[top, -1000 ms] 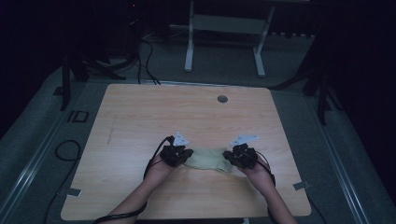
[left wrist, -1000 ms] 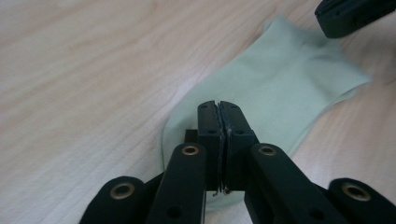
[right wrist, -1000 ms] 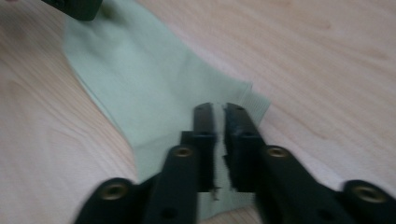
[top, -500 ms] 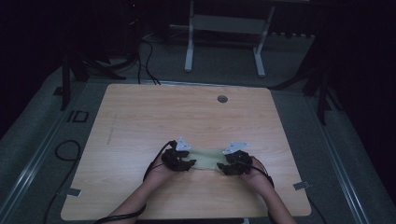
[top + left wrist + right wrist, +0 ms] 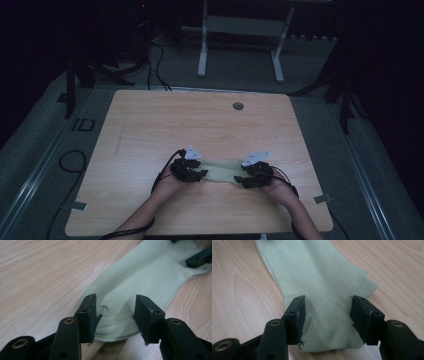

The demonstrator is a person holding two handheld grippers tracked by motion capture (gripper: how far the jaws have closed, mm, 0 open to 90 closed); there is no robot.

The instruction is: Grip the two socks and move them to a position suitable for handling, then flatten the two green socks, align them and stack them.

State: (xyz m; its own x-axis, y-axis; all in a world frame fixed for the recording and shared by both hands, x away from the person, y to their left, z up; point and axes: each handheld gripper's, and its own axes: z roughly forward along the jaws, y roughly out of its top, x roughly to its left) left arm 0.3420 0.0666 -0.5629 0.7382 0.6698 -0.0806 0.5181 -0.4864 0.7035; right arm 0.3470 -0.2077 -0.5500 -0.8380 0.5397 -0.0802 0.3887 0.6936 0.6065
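Observation:
A pale green sock point(image 5: 222, 171) lies flat on the wooden table point(image 5: 200, 125), near the front edge, stretched left to right. My left gripper point(image 5: 199, 174) is at its left end and my right gripper point(image 5: 241, 179) at its right end. In the left gripper view the jaws stand open point(image 5: 115, 306) on either side of the sock's rounded end point(image 5: 140, 277), which puckers slightly against the left pad. In the right gripper view the open gripper point(image 5: 328, 308) straddles the sock point(image 5: 317, 277) where its knit changes texture. The right gripper's fingertip point(image 5: 200, 257) rests at the sock's far end.
A round grommet hole point(image 5: 238, 106) sits near the table's far edge. Behind the table stands a white desk frame point(image 5: 240, 30), and cables point(image 5: 155, 60) trail over the dark floor. Metal brackets point(image 5: 322, 199) mark the table's front corners.
Both grippers slid toward the front edge with the sock, drawing closer together, then the right one eased back outward a little.

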